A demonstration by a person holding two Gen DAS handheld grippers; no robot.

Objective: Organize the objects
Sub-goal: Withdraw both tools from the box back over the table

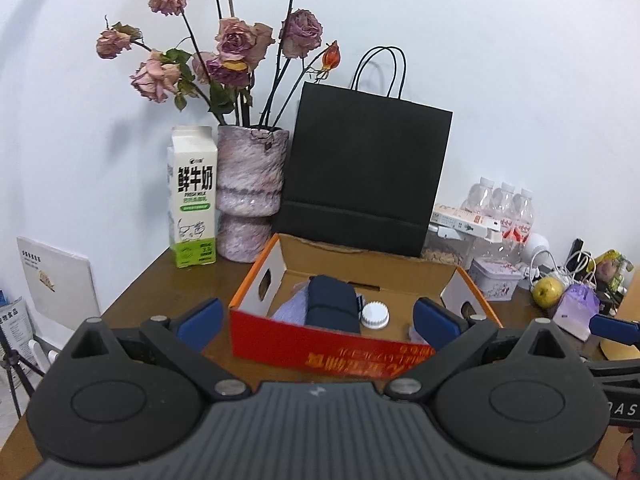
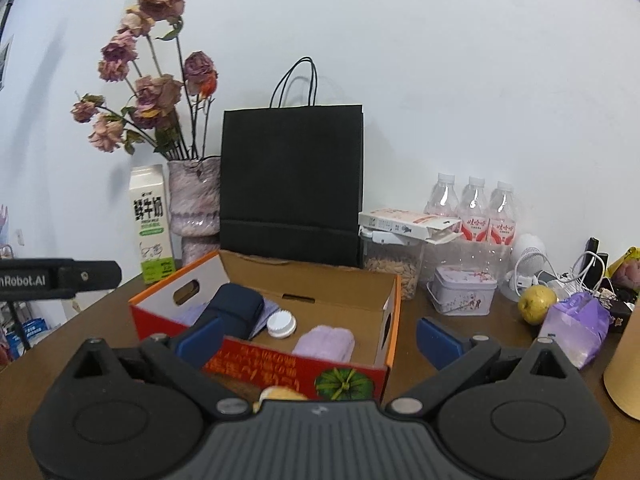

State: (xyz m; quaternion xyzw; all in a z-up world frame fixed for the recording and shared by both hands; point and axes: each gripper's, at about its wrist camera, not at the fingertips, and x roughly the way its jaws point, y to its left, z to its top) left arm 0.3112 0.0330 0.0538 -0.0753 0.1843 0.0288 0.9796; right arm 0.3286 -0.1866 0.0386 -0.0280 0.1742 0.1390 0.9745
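Both grippers, left [image 1: 318, 322] and right [image 2: 318, 338], hang spread and empty before the cardboard box [image 2: 384, 336], which holds pouch [image 2: 236, 308], cap [image 2: 282, 325] and towel [image 2: 324, 344]. I judge I'm between picks; the pear [image 2: 536, 304], right of the box, looks next.

— What stands beyond the claw?

— A plain white wall [image 2: 480, 60], evenly lit, with soft grey shadows on its left part.

— And under it?

— A dark brown wooden table [image 2: 412, 320], running ahead to meet the wall.

— Anything to the left of the claw?

— The table's edge falls away there; a white board [image 1: 60, 280] leans against the wall below it, near a thin black stand [image 1: 16, 364].
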